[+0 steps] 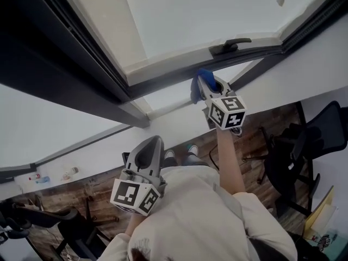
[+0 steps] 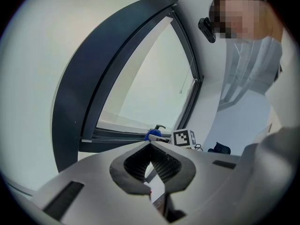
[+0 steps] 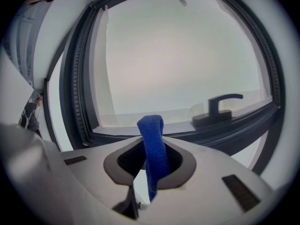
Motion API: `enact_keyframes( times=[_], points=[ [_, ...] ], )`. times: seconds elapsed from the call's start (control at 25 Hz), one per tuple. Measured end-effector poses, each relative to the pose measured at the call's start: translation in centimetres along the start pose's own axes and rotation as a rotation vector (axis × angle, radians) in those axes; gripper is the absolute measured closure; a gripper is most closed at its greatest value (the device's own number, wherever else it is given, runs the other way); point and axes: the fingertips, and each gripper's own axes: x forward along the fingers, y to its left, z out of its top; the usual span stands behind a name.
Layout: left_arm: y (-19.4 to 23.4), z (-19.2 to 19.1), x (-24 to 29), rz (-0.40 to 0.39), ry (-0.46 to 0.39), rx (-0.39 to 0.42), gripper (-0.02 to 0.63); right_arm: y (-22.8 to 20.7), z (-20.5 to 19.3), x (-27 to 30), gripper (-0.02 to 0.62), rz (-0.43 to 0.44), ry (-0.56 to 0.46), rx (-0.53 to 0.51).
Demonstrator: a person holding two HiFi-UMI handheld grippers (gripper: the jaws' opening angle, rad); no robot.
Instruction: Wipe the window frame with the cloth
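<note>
A blue cloth (image 1: 195,84) is pinched in my right gripper (image 1: 204,85), which reaches up to the lower bar of the dark window frame (image 1: 163,84), just left of the black window handle (image 1: 230,45). In the right gripper view the cloth (image 3: 155,159) stands up as a folded strip between the shut jaws, close in front of the frame's lower bar (image 3: 234,131) and the handle (image 3: 219,108). My left gripper (image 1: 152,143) hangs lower, near the person's chest, jaws shut on nothing. From the left gripper view (image 2: 151,145) the cloth (image 2: 152,135) shows far off at the frame.
A white sill and wall (image 1: 179,121) run below the frame. Black office chairs stand at the right (image 1: 318,143) and lower left (image 1: 32,222) on a wood floor. A blind cord pull (image 1: 281,0) hangs before the glass. The person's arm (image 1: 228,162) stretches up to the right gripper.
</note>
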Motion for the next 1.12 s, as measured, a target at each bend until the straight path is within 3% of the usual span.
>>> enact_keyframes(
  times=[0.2,0.4,0.88,1.12],
  points=[
    [1.2,0.1,-1.5,-0.014,-0.001,-0.005,0.601,9.7,0.7,2.4,0.540,0.190,0.009,-0.103],
    [2.2,0.4,-3.1,-0.001,-0.014,-0.001,0.601,16.5,0.1,4.1,0.540,0.296,0.058,-0.240],
    [4.6,1.1,-6.1,0.079,-0.070,-0.018,0.601,22.4,-2.6,7.2,0.540,0.373,0.138,-0.307],
    [5.4,1.2,-6.6,0.099,-0.077,-0.033,0.601,22.6,-3.2,8.4,0.540,0.341,0.152,-0.323]
  ],
)
